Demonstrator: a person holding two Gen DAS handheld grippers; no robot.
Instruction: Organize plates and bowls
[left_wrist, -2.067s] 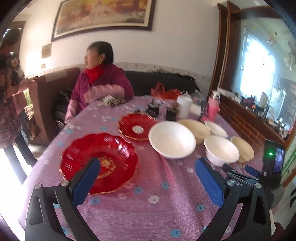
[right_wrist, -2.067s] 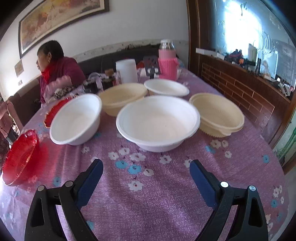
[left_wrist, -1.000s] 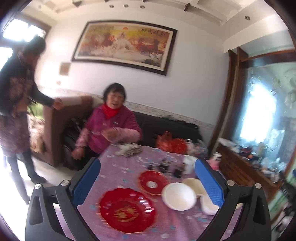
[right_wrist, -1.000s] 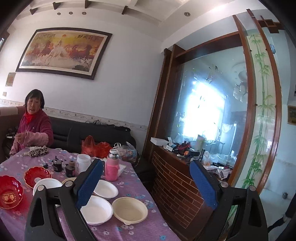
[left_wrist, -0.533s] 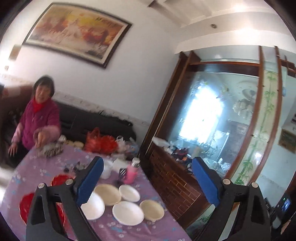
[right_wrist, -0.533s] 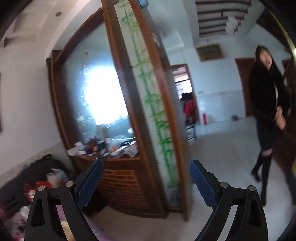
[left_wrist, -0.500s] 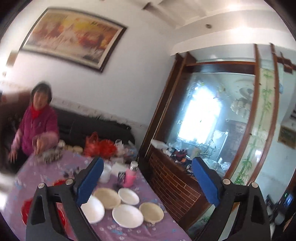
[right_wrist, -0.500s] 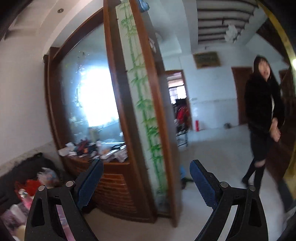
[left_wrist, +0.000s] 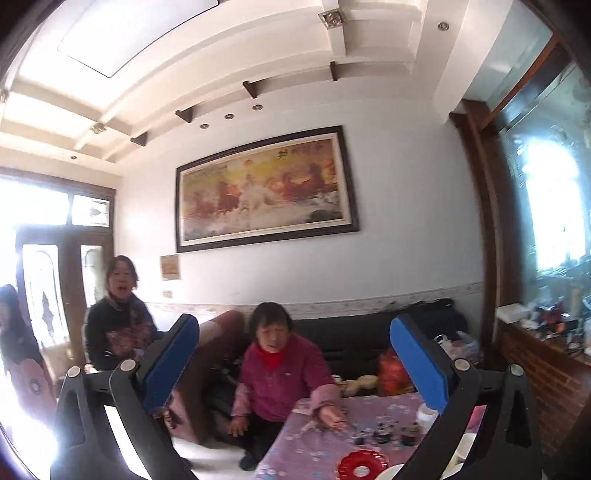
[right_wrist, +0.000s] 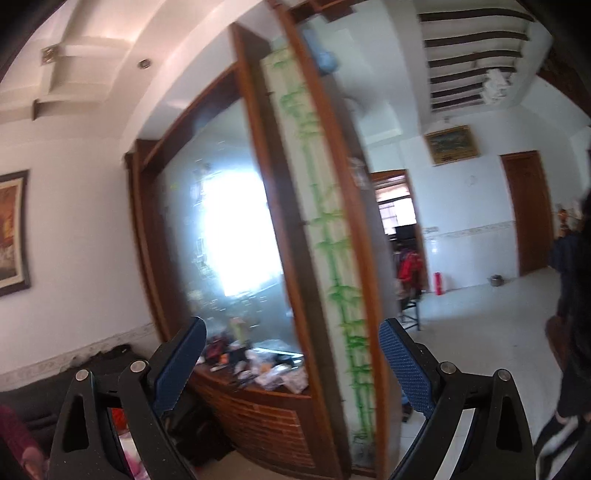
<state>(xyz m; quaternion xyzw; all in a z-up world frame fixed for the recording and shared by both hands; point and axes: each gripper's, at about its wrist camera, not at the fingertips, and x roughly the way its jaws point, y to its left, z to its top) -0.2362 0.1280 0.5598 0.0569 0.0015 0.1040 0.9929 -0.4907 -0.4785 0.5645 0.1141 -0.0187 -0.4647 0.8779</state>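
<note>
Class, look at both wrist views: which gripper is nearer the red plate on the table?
Left. The left gripper hangs above the red plate, which shows at its view's bottom edge. The right gripper faces the bamboo screen; no plate appears there.

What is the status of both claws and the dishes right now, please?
Left claw open, empty, raised toward the wall. Right claw open, empty, facing the bamboo partition. Only a red plate shows on the table. Seated woman's hand rests on it.

A woman in a magenta jacket (left_wrist: 280, 373) sits beside a purple floral tablecloth (left_wrist: 314, 446), under a framed horse painting (left_wrist: 264, 190); a bamboo-painted panel (right_wrist: 332, 240) stands above a brick-fronted counter (right_wrist: 258, 413).
</note>
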